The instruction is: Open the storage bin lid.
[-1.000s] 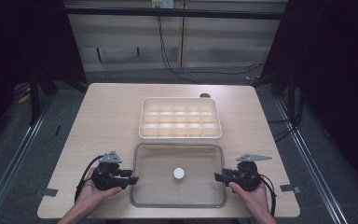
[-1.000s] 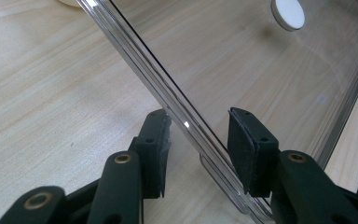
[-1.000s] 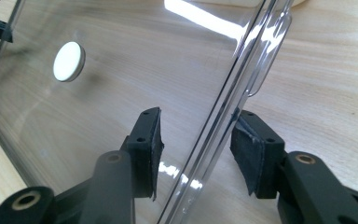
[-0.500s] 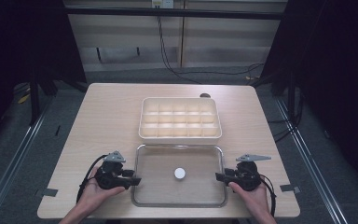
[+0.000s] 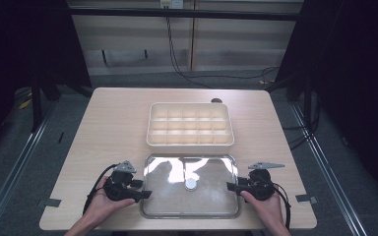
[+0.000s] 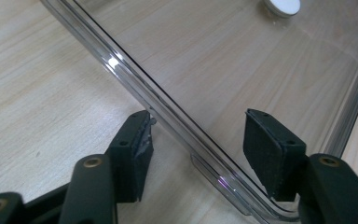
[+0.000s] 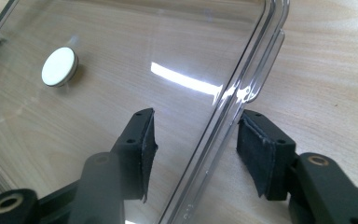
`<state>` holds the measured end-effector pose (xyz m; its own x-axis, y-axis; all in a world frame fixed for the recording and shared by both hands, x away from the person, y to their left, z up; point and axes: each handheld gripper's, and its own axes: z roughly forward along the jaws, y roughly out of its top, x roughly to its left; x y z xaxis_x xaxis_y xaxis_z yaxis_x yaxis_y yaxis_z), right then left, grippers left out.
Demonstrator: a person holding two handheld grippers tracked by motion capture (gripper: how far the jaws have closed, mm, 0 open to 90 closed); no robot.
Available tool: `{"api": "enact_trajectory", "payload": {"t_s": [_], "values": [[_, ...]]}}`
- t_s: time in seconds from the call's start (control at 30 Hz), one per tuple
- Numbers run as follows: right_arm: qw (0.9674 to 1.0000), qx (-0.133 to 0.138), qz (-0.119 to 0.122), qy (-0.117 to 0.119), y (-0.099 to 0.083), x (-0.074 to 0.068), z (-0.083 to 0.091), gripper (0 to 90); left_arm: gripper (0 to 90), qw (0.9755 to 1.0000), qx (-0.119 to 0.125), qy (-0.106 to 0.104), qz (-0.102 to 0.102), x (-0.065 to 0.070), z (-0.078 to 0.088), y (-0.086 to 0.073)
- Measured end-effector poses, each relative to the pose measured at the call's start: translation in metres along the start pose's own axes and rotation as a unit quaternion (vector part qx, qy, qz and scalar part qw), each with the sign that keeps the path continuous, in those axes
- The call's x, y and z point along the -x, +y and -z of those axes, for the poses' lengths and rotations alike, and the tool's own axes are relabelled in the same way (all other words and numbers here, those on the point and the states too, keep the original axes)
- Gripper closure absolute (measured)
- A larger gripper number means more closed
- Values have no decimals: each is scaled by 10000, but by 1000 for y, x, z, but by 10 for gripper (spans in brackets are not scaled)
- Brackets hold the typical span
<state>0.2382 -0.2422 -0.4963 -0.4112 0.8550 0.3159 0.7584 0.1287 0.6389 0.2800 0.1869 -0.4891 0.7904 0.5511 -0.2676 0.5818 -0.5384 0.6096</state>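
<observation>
1. The clear lid (image 5: 191, 186) lies flat on the near part of the table (image 5: 113, 123), its white knob (image 5: 191, 184) at the middle.
2. The left gripper (image 5: 140, 189) straddles the lid's left rim; its jaws have just been opening, and the pads (image 6: 142, 144) stand clear of the rim.
3. The right gripper (image 5: 232, 187) straddles the right rim, its jaws also just opening, with no pad pressing.
4. A cream compartment box (image 5: 191, 125) sits just behind the lid.
</observation>
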Motion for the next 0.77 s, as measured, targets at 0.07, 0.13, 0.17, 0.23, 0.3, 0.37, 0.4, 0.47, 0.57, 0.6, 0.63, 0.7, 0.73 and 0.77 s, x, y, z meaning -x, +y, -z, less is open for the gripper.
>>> {"api": "enact_trajectory", "payload": {"t_s": [0.07,0.13,0.17,0.23,0.3,0.37,0.4,0.47,0.57,0.6,0.63,0.7,0.73,0.77], "values": [[10000,85,-20,-12,0,1,2,446,382,10000,24,8,29,-1,0,0],[9998,203,-43,47,1,2,5,439,389,9999,119,13,32,-1,2,1],[9997,220,-50,61,1,2,6,436,380,9998,194,1,61,-1,2,1],[9996,250,-17,86,1,3,7,429,366,9996,258,55,79,-2,3,2],[9995,300,-16,120,1,2,9,416,352,9994,329,106,66,-3,5,2],[9988,434,73,199,2,2,12,406,337,9990,424,150,51,-3,8,2],[9984,513,92,209,2,2,14,398,334,9985,509,173,45,-3,10,2],[9971,688,206,231,3,0,20,377,322,9978,635,201,18,-2,15,2],[9941,996,349,241,4,-2,31,353,320,9957,876,298,20,-3,26,1],[9931,1094,339,233,5,-3,35,344,318,9950,943,319,38,-4,28,1],[9919,1201,371,179,5,-3,39,332,313,9945,991,340,46,-5,30,0],[9895,1388,379,124,4,0,44,299,308,9931,1094,428,51,-7,37,-2],[9892,1421,364,80,4,1,46,282,301,9927,1123,436,77,-9,39,-3],[9892,1423,358,46,4,4,48,273,299,9918,1178,481,120,-11,42,-5]]}}
